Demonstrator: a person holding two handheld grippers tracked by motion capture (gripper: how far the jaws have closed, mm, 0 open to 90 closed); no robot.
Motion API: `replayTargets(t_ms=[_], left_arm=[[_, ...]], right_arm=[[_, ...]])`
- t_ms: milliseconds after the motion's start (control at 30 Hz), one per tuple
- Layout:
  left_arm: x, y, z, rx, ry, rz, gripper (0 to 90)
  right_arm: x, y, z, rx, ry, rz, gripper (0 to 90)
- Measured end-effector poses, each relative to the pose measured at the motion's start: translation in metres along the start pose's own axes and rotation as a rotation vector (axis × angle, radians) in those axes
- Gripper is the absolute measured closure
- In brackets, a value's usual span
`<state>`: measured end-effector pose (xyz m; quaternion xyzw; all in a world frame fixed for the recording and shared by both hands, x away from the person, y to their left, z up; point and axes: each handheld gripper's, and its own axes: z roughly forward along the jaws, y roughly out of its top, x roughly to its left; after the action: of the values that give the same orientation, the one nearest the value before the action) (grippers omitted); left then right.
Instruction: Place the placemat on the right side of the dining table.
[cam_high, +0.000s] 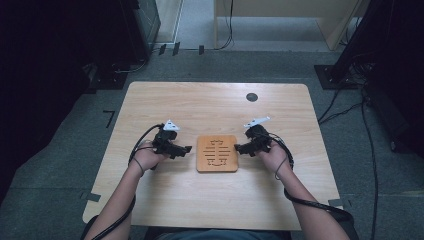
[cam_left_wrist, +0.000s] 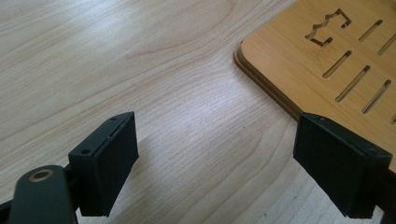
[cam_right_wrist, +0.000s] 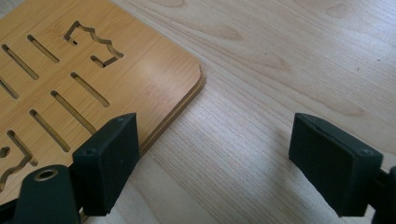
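A flat, square wooden board with rounded corners and cut-out slots (cam_high: 217, 153) lies on the pale wood-grain desk (cam_high: 215, 107), a little nearer the person's edge than the far one and about midway between the 2 hands. Its honey-coloured top carries rows of narrow slanted slots and crown-like notched cut-outs, and its edge shows a thin layered seam in both gripper views.

The left hand-held gripper (cam_high: 186, 149) sits just beside the board's left edge, pointing toward it, and the jaws stand wide with nothing between them. In the left gripper view the board (cam_left_wrist: 327, 56) fills the upper right; 1 black pad (cam_left_wrist: 109, 163) hangs over bare desk (cam_left_wrist: 140, 60), while the other pad (cam_left_wrist: 338, 163) sits in front of the board's edge. Whether that pad touches the board cannot be told.

The right hand-held gripper (cam_high: 239, 148) mirrors it at the board's right edge, jaws also wide and holding nothing. In the right gripper view the board (cam_right_wrist: 93, 70) takes the upper left, with 1 pad (cam_right_wrist: 109, 161) over its corner region and the other pad (cam_right_wrist: 334, 161) above the desk (cam_right_wrist: 289, 56).

Each gripper has a grey 3-cornered plate on top and a black cable trailing back along the forearm. A small dark round hole (cam_high: 252, 97) marks the desk near its far right corner. Grey carpet floor (cam_high: 60, 150) surrounds the desk.
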<state>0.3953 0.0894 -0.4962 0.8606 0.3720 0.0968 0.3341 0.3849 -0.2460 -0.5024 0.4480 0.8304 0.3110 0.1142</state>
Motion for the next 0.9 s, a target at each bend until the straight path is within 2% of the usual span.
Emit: replayTargets(t_ms=[367, 467, 900], left_arm=[[-0.0007, -0.0007, 0.0001, 0.000, -0.005, -0.001, 13.2], [-0.0008, -0.0012, -0.0004, 0.003, -0.033, -0.009, 13.3], [-0.0008, -0.0022, -0.0020, 0.002, -0.037, -0.009, 13.3]], right_arm=[[0.0021, 0.0012, 0.0017, -0.002, 0.005, -0.001, 16.1], [0.0028, 0.0020, 0.0024, 0.002, 0.005, 0.006, 16.1], [0.0054, 0.0045, 0.0054, 0.001, 0.006, -0.007, 16.1]])
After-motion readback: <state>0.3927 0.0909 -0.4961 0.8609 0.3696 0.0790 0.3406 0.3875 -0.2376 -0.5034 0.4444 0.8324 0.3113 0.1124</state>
